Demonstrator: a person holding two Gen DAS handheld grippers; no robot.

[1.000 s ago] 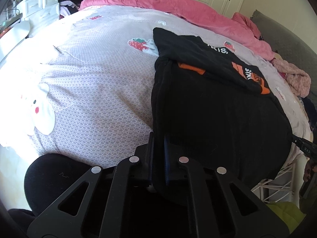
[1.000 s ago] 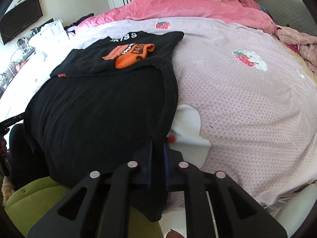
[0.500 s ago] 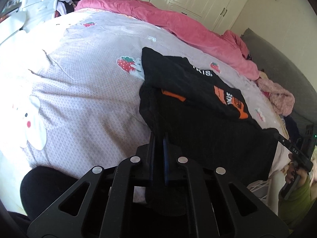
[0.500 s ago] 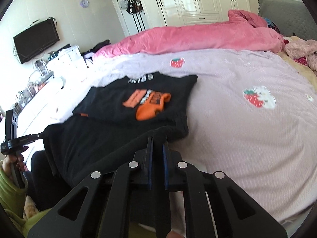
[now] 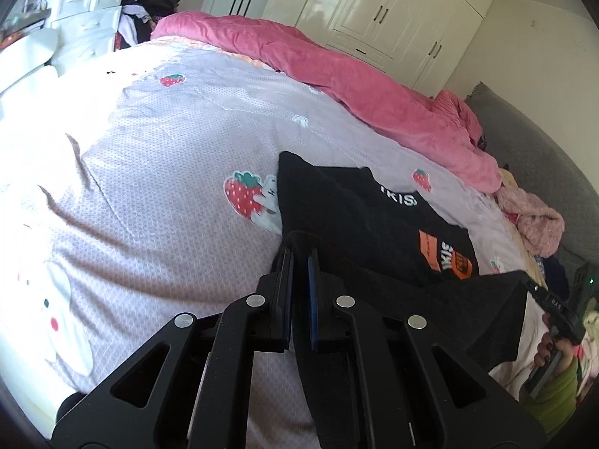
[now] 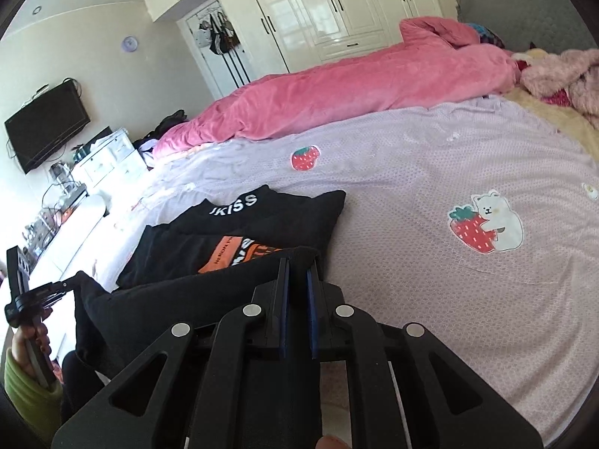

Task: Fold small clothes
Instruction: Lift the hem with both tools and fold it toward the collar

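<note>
A black garment (image 5: 411, 299) with orange and white print lies on the lilac bedspread (image 5: 168, 172). Its near hem is lifted off the bed and stretched between both grippers. My left gripper (image 5: 299, 258) is shut on the hem's left corner. My right gripper (image 6: 297, 265) is shut on the hem's right corner. The garment's far part (image 6: 262, 220), with white lettering, lies flat on the bed. Each gripper shows in the other's view, the right gripper (image 5: 539, 295) at the right edge and the left gripper (image 6: 56, 288) at the left edge.
A pink duvet (image 5: 355, 78) is bunched along the far side of the bed. Pink fluffy clothes (image 6: 561, 71) lie near the grey headboard (image 6: 524, 7). White drawers (image 5: 86, 7) and a wall TV (image 6: 45, 127) stand to the left. White wardrobes (image 6: 337, 3) line the back wall.
Both grippers have risen and moved forward over the bed with the black hem in them. The hem has come up off the bed edge and now hangs taut above the garment.
</note>
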